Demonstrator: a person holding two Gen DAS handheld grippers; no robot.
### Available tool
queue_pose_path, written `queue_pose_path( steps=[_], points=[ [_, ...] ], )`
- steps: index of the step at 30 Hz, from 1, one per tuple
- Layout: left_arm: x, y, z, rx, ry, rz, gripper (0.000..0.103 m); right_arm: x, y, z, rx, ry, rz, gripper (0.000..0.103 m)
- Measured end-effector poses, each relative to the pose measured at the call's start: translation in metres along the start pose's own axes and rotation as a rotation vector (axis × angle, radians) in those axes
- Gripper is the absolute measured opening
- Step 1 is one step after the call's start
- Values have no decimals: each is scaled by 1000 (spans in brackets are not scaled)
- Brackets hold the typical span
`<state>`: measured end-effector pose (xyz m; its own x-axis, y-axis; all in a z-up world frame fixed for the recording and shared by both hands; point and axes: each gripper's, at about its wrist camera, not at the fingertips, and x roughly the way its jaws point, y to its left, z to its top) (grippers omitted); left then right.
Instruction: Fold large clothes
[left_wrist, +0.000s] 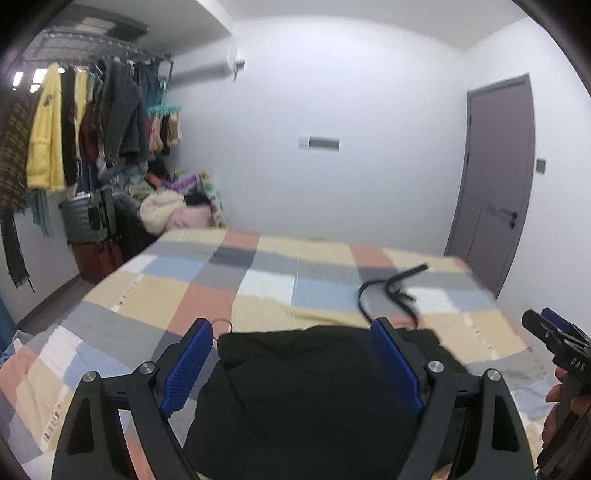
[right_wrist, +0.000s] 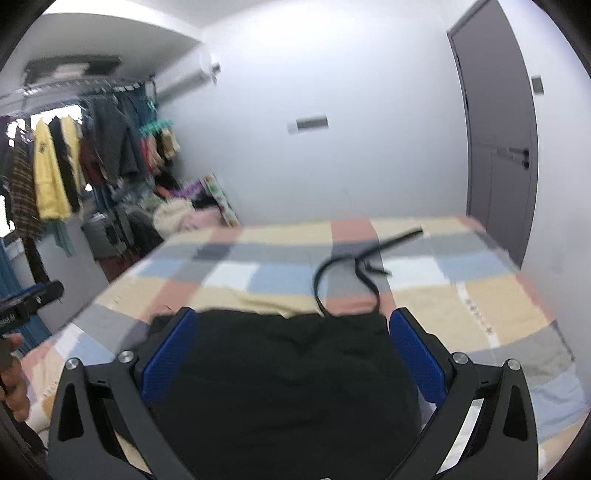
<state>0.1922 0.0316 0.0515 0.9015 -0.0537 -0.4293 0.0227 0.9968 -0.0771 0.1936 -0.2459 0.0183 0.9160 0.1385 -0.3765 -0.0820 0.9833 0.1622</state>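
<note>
Here, both grippers' fingers spread wide, empty, above black garment (left_wrist: 295, 387) near bed (left_wrist: 155, 295) edge.

Both tongs, left (left_wrist: 291, 363) & right (right_wrist: 291, 354), stand wide apart, side by side, tilted slightly down.

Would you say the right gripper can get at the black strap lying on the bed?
Probably yes: the right gripper is open, and only the black garment lies between it and the strap.
</note>
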Motion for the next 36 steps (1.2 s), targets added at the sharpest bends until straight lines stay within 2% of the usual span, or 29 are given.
queue_pose_path(
  steps=[3, 5, 12, 20, 25, 36],
  points=[
    [-48, -6, -3, 17, -48, 27, 87, -39, 14, 10, -16, -57, 20, 103],
    [-70, -8, -8, 22, -50, 15, 88, -60, 22, 10, -30, -77, 28, 103],
    [-126, -10, -27, 13, -68, 3, 88, -96, 45, -15, -42, -77, 81, 103],
    [-138, -9, -63, 10, -19, -10, 88, -121, 58, -56, -52, -77, 57, 103],
    [-135, -10, -85, -5, -1, 2, 88, -123, 64, -82, -69, -30, 58, 103],
    [-120, -11, -127, -11, 78, 6, 88, -105, 38, -125, -17, 93, 9, 103]
  ],
)
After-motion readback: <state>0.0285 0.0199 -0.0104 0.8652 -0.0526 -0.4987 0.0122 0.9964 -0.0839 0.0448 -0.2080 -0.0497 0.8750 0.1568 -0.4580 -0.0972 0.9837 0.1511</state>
